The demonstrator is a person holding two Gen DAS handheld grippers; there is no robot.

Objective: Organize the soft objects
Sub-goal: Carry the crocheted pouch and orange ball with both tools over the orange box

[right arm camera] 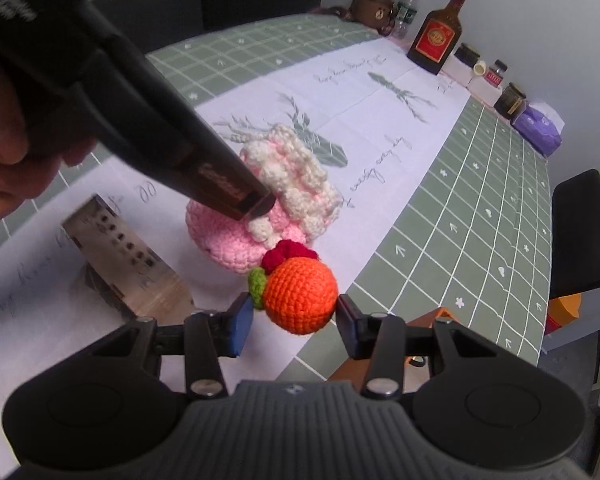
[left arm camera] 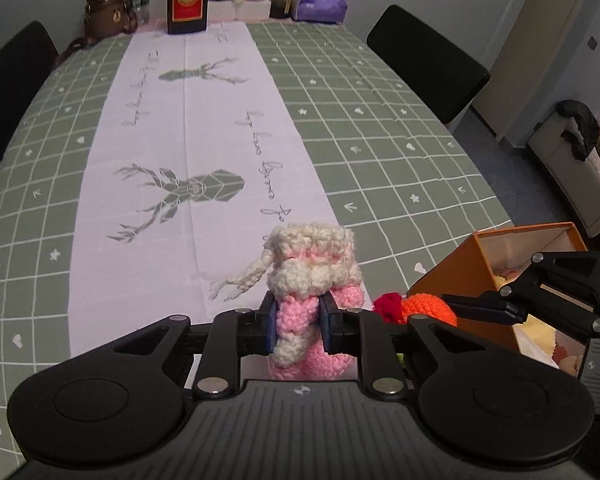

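**At the table's near edge: two crochet toys gripped, box next**

Between the left pads [left arm camera: 271,320]: pink toy [left arm camera: 312,268], pinched at its narrow pink middle, cream frill bulging above the jaws and the round pink base below. Left gripper [left arm camera: 299,320] closed down to a narrow gap, wool plainly squashed on both sides. From the right wrist view, toy over the white runner [right arm camera: 380,128]; whether clear of the cloth or just resting on it, hard to say.

Between the right pads [right arm camera: 242,320]: orange ball [right arm camera: 300,296], green leaf and red tuft on its far side. Right gripper [right arm camera: 294,320] about half open, one pad against each flank of the ball, hold seemingly light. Ball just beside the pink toy, near touching it at the red tuft.

Further out: orange box [left arm camera: 500,264] to the right of both grippers, open-topped, with pale soft items already inside. Beyond, green checked table [left arm camera: 380,120], bottles and jars well apart at the far end.

Step in hand, as a judgement: pick-up finished on both sides, carrying to the box about to begin. Next move calls for raising both toys clear, swinging right over the box's rim, right hand first since nearest, then opening the jaws above the pile. Worth watching: the loose cream cord [left arm camera: 244,280] trailing from the pink toy, liable to snag on the rim, and the two grippers crowding each other at the opening.
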